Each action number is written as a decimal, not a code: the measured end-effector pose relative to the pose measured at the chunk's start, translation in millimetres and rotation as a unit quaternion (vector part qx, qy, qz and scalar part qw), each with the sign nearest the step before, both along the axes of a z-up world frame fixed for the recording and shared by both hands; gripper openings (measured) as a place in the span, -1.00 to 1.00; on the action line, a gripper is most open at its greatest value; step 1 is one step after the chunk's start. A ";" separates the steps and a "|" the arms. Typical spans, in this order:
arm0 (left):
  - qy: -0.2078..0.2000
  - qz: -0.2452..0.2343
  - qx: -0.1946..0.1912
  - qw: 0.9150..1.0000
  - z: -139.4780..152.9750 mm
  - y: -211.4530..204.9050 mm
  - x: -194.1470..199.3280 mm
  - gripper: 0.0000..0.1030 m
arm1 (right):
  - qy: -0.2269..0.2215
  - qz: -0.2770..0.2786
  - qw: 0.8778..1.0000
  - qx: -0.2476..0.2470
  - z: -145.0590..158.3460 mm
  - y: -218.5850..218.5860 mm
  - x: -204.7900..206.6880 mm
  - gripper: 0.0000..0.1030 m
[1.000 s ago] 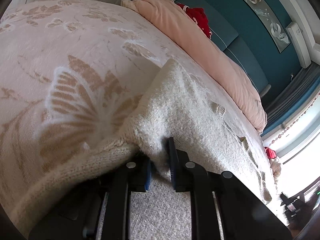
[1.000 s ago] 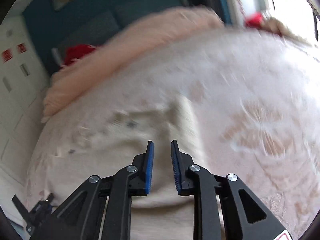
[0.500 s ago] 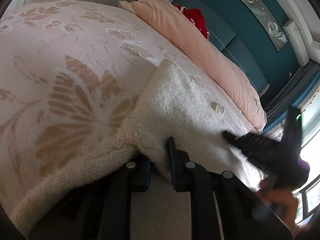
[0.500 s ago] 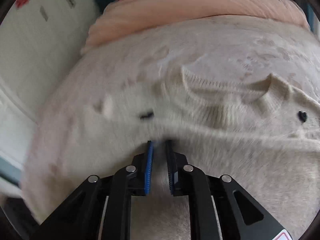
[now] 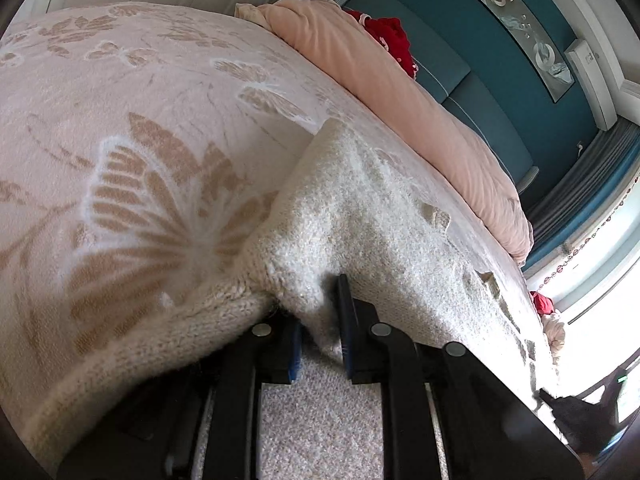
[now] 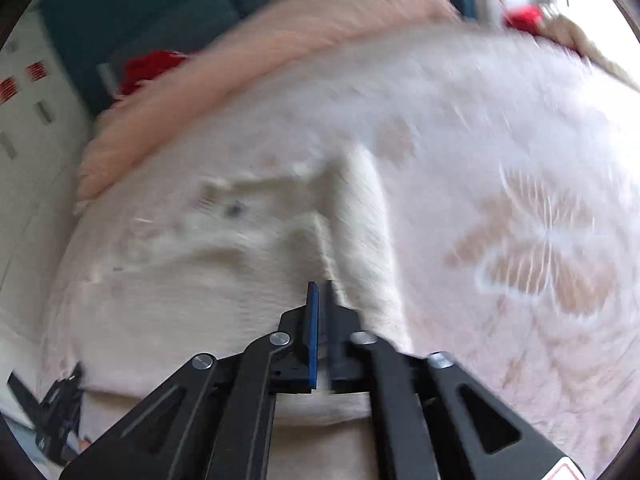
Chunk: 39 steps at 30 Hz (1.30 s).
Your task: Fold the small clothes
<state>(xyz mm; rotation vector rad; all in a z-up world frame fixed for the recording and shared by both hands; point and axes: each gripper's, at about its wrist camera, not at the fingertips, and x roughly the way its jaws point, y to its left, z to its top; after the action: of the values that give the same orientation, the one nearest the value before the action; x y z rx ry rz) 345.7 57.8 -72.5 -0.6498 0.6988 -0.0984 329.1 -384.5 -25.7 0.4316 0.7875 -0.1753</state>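
Note:
A cream knitted sweater (image 5: 372, 216) lies on a bed with a pink butterfly-patterned blanket (image 5: 120, 152). My left gripper (image 5: 320, 312) is shut on the sweater's edge near the bed's front edge; the knit bunches between its pads. In the right wrist view, which is blurred by motion, the sweater (image 6: 192, 288) lies spread on the bed, and my right gripper (image 6: 322, 304) is shut on a raised fold of the sweater at its right side. The right gripper also shows at the lower right of the left wrist view (image 5: 580, 412).
A peach duvet (image 5: 400, 92) lies bunched along the far side of the bed, with a red item (image 5: 392, 40) behind it. A teal headboard and wall stand beyond. Grey carpet (image 5: 320, 420) shows below the bed edge. A bright window is at right.
My right gripper has closed on a fold of the sweater and swung back toward the sweater's right side. My left gripper keeps its hold and has barely moved.

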 end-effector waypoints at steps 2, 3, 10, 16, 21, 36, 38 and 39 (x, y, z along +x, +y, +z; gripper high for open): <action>0.000 0.000 0.001 1.000 -0.1 -0.1 0.3 -0.70 | -0.008 0.023 0.999 -0.045 3.7 13.0 1.0 -0.86; 0.000 0.000 0.001 1.000 -0.1 -0.1 0.3 -0.70 | 0.020 0.031 0.998 -0.060 -8.3 14.1 0.0 -0.86; 0.017 -0.001 -0.010 1.000 5.4 3.3 5.9 -0.69 | 0.042 0.013 0.999 -0.009 11.0 -0.8 -52.2 -0.64; 0.055 -0.055 -0.007 0.997 46.1 34.8 -51.6 0.12 | 0.066 0.042 0.997 -0.010 26.4 1.4 -184.5 0.09; 0.102 -0.090 0.058 0.989 66.0 70.3 -146.0 0.80 | 0.122 0.035 0.991 0.034 -6.0 4.5 -279.8 0.25; 0.150 -0.105 -0.013 0.983 45.9 62.2 -213.4 0.03 | 0.086 0.007 0.986 0.144 -38.2 30.4 -294.5 -0.43; 0.177 -0.115 -0.023 0.977 43.3 59.7 -207.8 -0.60 | 0.092 0.014 0.982 0.167 -39.1 29.0 -291.0 -0.75; 0.180 -0.112 -0.028 0.977 44.7 61.1 -207.2 -0.83 | 0.085 0.011 0.982 0.170 -35.1 28.3 -292.0 -0.76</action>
<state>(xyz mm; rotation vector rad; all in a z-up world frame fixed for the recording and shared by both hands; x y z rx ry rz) 138.5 118.9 -27.8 -0.6483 1.1224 -0.2131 37.1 -356.2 -60.7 0.7376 0.9946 -0.0570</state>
